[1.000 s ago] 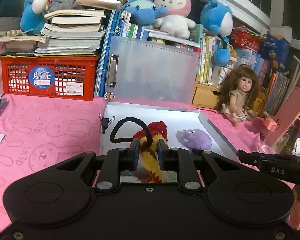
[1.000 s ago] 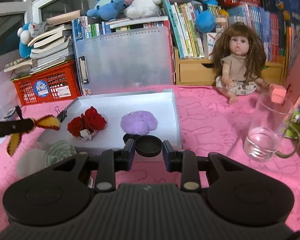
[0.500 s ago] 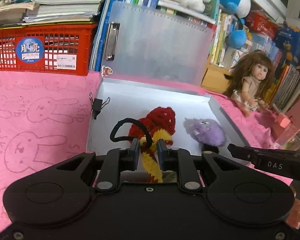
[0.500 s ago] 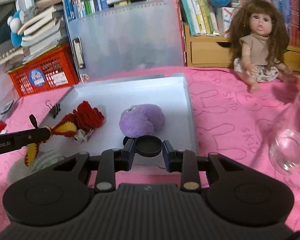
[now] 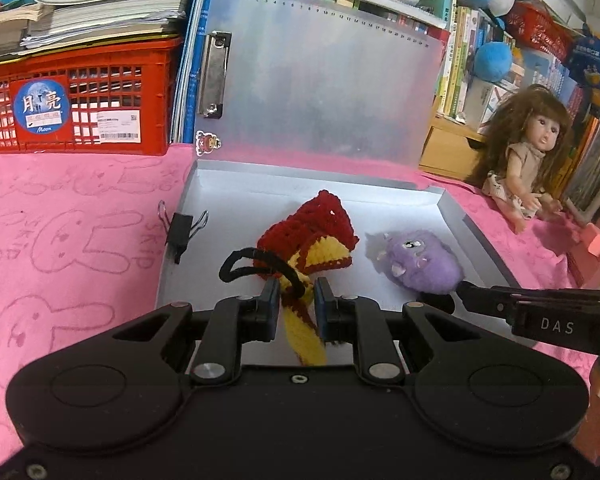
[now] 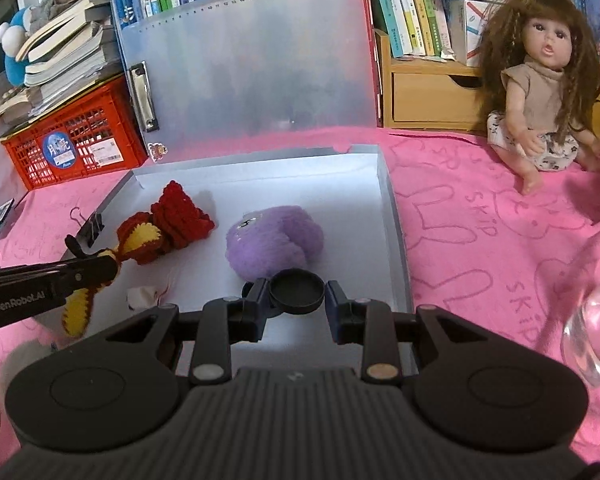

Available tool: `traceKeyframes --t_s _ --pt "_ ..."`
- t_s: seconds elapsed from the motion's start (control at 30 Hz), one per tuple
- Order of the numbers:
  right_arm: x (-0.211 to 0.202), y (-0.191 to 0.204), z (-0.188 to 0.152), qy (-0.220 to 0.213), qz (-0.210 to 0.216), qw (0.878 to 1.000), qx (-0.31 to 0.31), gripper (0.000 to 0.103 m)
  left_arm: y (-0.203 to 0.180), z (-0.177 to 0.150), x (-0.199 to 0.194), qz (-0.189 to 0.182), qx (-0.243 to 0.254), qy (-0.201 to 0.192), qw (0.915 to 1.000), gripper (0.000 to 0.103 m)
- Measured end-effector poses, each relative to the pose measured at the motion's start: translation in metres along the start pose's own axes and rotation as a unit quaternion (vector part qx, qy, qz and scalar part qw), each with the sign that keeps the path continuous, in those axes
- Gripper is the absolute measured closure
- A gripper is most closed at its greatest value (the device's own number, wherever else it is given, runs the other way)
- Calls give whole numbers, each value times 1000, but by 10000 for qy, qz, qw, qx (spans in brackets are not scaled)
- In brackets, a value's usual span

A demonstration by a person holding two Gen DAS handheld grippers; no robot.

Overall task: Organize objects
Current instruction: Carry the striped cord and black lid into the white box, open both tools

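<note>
The open grey case (image 6: pixel 392 216) lies on the pink surface (image 6: pixel 480 248), and part of the tidying is done: a purple plush (image 6: pixel 274 242) and a red crocheted piece (image 6: pixel 182 218) already rest inside it. The left gripper (image 5: pixel 296 298) has its fingers closed on a red-and-yellow crocheted toy (image 5: pixel 300 280), held above the case's near left corner. The right gripper (image 6: pixel 296 298) clamps a small round black lid (image 6: pixel 297 291) just above the case's near edge. Both still need setting down; a white scrap (image 6: pixel 142 296), possibly paper, lies nearby.
</note>
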State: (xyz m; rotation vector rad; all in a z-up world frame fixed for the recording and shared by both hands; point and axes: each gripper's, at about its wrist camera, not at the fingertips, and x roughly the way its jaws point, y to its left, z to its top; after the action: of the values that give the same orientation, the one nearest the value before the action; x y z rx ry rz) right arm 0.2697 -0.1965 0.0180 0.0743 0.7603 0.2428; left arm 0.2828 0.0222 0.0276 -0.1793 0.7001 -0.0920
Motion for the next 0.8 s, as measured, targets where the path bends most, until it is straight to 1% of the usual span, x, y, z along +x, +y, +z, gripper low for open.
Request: traceKeyframes --t_s 0.37,0.67,0.7,0.73,0.77,0.8 --pt "18 -4 17 94 -57 9999 104 68 -9 18 32 194 166 85 9996 86" --pt "25 -9 14 199 -67 9995 216 68 -7 15 37 180 160 110 9997 85" --pt "25 -9 14 204 -57 9995 226 68 -7 15 36 161 148 112 9997 85" --pt "25 -9 14 200 -52 9995 230 65 -6 15 36 137 136 108 9998 84" --pt "25 -9 14 190 -53 9995 228 64 -6 15 34 124 125 93 9998 84" --pt "24 -9 14 166 -53 9996 234 62 -6 15 33 122 121 77 9998 82"
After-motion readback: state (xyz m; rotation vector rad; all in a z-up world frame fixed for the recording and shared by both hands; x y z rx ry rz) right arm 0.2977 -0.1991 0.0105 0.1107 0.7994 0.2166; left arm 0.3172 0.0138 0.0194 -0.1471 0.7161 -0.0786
